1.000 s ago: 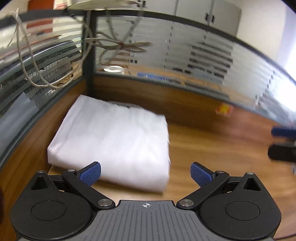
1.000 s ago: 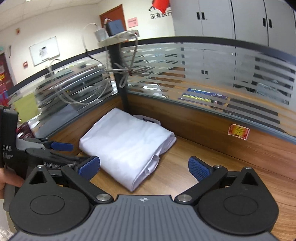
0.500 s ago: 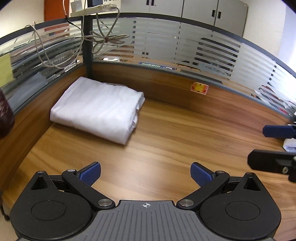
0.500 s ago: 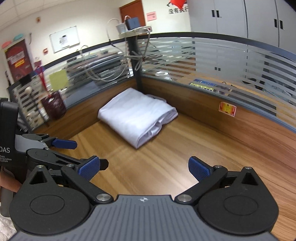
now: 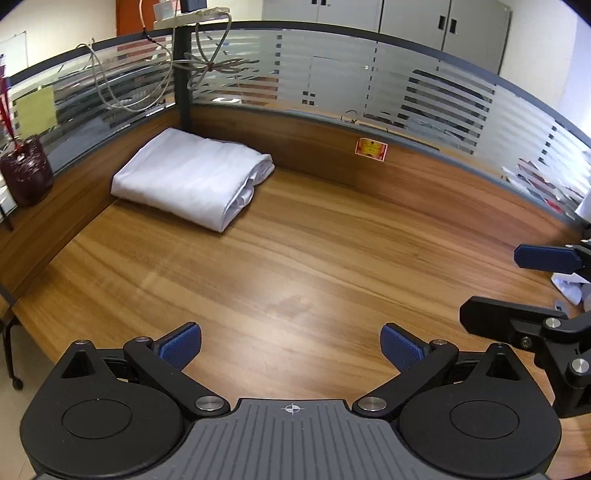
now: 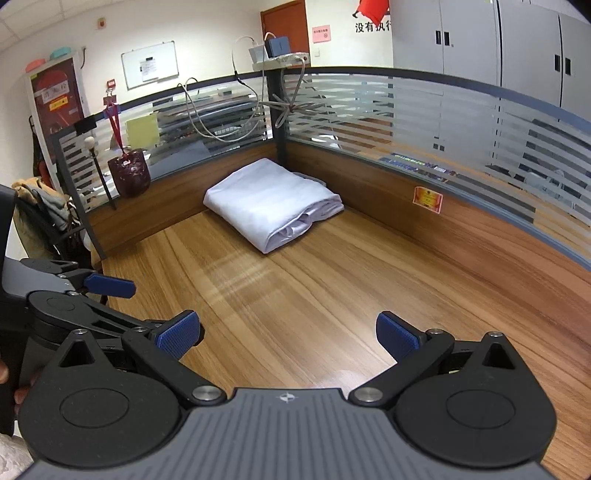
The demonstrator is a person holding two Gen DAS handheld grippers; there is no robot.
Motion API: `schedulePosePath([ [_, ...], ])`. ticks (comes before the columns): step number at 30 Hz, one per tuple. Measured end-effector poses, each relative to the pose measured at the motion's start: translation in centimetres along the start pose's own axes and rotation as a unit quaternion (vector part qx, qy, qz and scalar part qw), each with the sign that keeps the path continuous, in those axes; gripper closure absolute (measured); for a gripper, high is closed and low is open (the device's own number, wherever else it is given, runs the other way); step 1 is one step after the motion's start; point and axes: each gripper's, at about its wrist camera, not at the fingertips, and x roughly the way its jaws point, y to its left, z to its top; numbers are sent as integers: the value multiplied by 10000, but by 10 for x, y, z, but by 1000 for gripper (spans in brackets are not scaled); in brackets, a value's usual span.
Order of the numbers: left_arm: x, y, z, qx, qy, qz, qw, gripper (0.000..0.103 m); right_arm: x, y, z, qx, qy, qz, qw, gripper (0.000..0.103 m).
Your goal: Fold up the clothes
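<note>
A dark red patterned pot [image 5: 26, 173] stands on the ledge beyond the table's left edge. The folded white cloth bundle [image 5: 192, 184] lies in the far left corner of the wooden table [image 5: 314, 258]. The left gripper [image 5: 291, 345] hovers over the near edge, jaws spread, empty. The right gripper [image 6: 288, 336] likewise, jaws spread, well apart from the cloth.

Office cubicle: curved wood-laminate desk [image 5: 295, 258] boxed in by partition panels [image 6: 461, 122] with frosted striped glass over wood trim. Grey metal filing cabinets [image 6: 498, 40] along the back wall, a whiteboard [image 6: 149, 64] and a notice [image 6: 320, 34] by the brown door [image 6: 286, 29]. Loose cables [image 5: 122, 99] hang off the partition post, and neighbouring desks show through the glass.
</note>
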Motion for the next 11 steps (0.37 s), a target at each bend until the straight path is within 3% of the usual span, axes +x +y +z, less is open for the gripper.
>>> schedulePosePath([
  [11,-10,-17,-4,-3,16,133,9999,0,-27,-11,-12,119,-181,-233,9995,1],
])
